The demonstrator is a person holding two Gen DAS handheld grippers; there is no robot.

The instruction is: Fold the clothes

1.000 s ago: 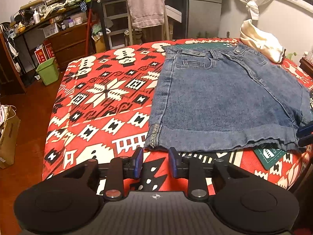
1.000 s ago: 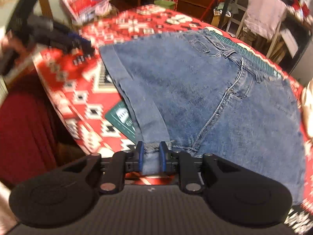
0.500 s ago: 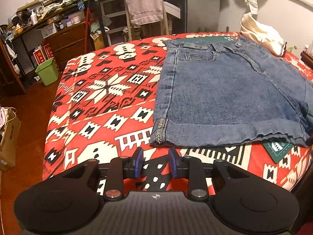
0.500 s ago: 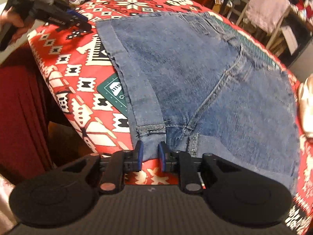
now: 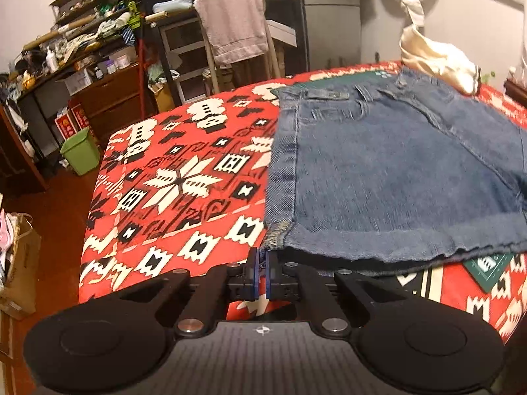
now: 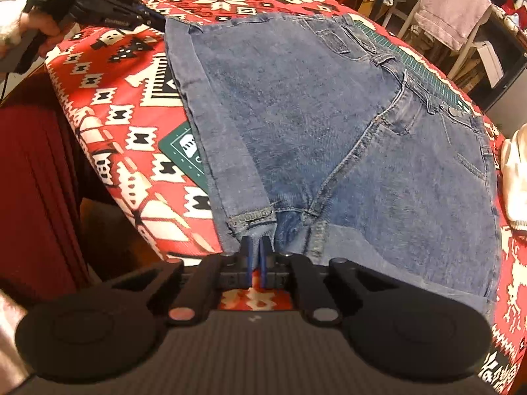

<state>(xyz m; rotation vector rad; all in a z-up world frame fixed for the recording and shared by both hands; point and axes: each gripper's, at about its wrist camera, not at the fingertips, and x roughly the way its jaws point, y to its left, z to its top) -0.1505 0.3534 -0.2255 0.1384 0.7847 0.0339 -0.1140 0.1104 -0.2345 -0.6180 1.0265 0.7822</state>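
Two grippers: one at each end of the near hem.
Denim shorts (image 5: 388, 177): flat on red patterned cloth (image 5: 171, 177), waistband far.
Left gripper (image 5: 262, 271): jaws nearly closed, pinching frayed left hem corner.
Right gripper (image 6: 255, 260): jaws almost shut on hem by crotch seam; fabric between pads hard to make out.
Green mat (image 6: 182, 148): mostly hidden under shorts.
White garment (image 5: 434, 62): beyond waistband, cut off in right view.
Surface underneath: covered, kind unclear.
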